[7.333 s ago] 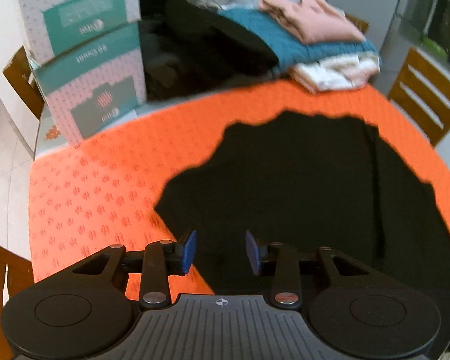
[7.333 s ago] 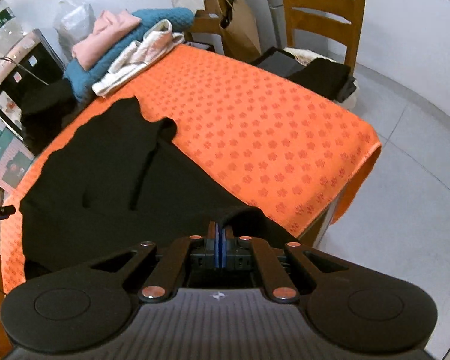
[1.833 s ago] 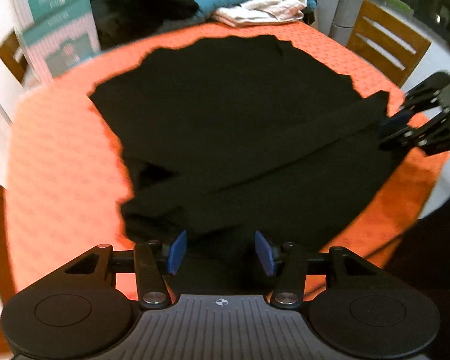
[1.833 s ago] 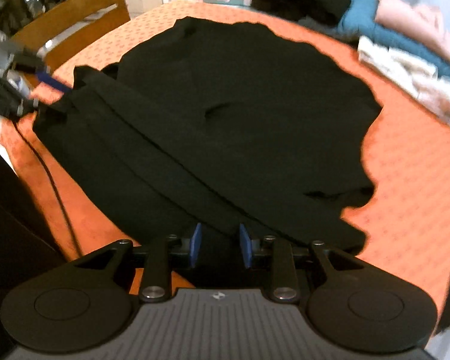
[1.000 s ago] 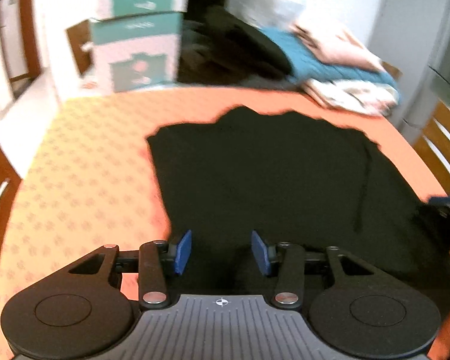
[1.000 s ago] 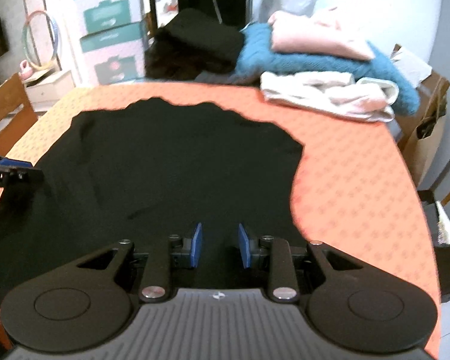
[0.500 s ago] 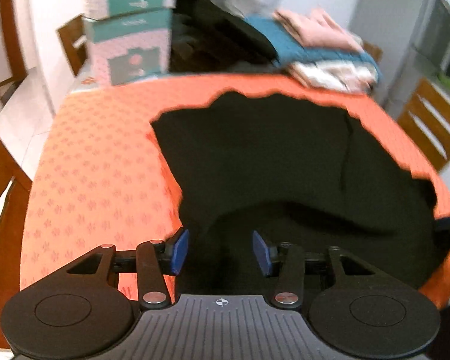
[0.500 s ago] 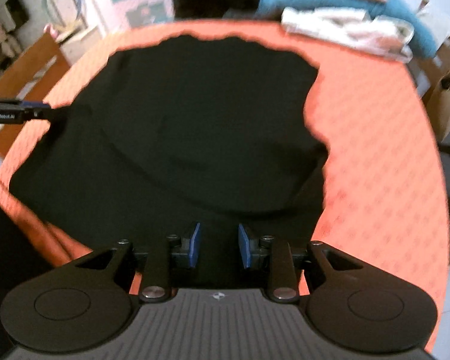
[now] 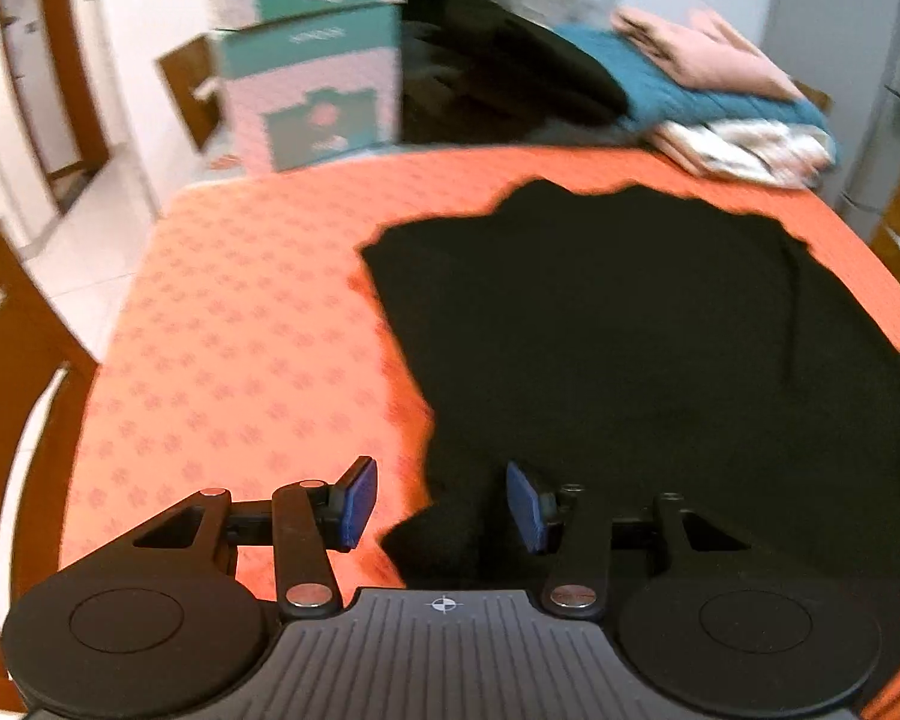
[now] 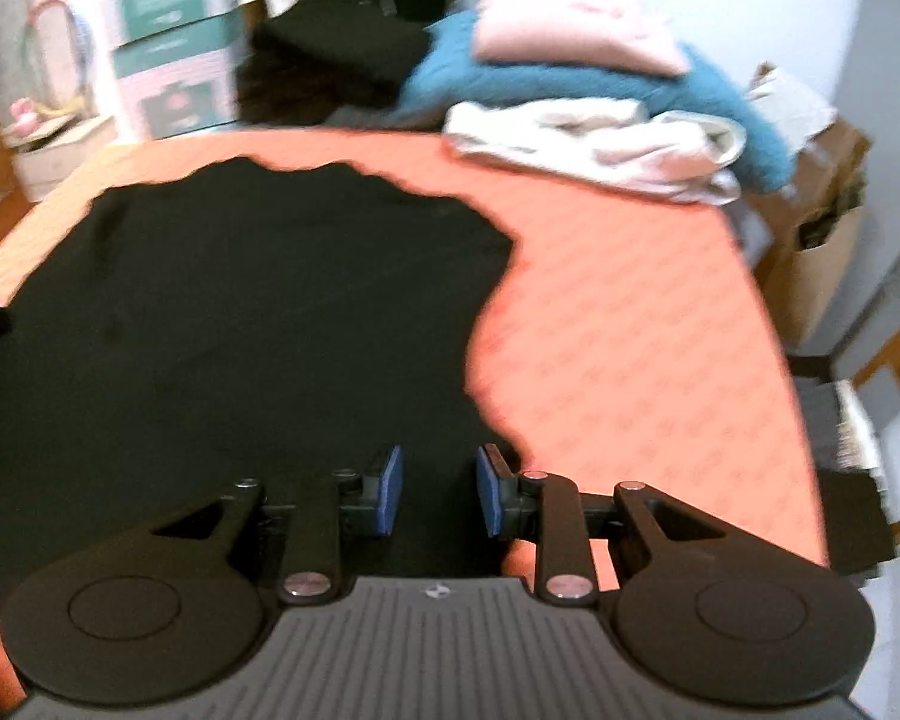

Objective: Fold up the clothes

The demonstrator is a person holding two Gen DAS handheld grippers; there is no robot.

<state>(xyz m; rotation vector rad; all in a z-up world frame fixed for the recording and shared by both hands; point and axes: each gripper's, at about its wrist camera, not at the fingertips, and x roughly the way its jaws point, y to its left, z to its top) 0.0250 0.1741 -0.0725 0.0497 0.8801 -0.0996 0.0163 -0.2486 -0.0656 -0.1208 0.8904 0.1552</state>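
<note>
A black garment [image 9: 630, 330] lies spread flat on the orange patterned tablecloth [image 9: 240, 330]. In the left wrist view my left gripper [image 9: 441, 486] hovers at the garment's near left corner. It is open, and a lump of black cloth sits low between the blue pads without being pressed. In the right wrist view the same garment [image 10: 240, 312] fills the left half. My right gripper [image 10: 437, 474] is open over its near right edge, with black cloth under the gap and orange cloth just right of the right finger.
A pile of pink, teal and white folded clothes [image 9: 720, 96] and a dark heap [image 9: 510, 78] sit at the table's far side. Teal-and-pink boxes [image 9: 312, 84] stand at the far left. Wooden chairs [image 9: 6, 420] flank the table. A paper bag [image 10: 822, 252] stands on the floor at the right.
Several seconds ago the right gripper was shut on the cloth's edge; now it is open. Over the last second both views swung and settled over the garment's near edge, jaws still apart.
</note>
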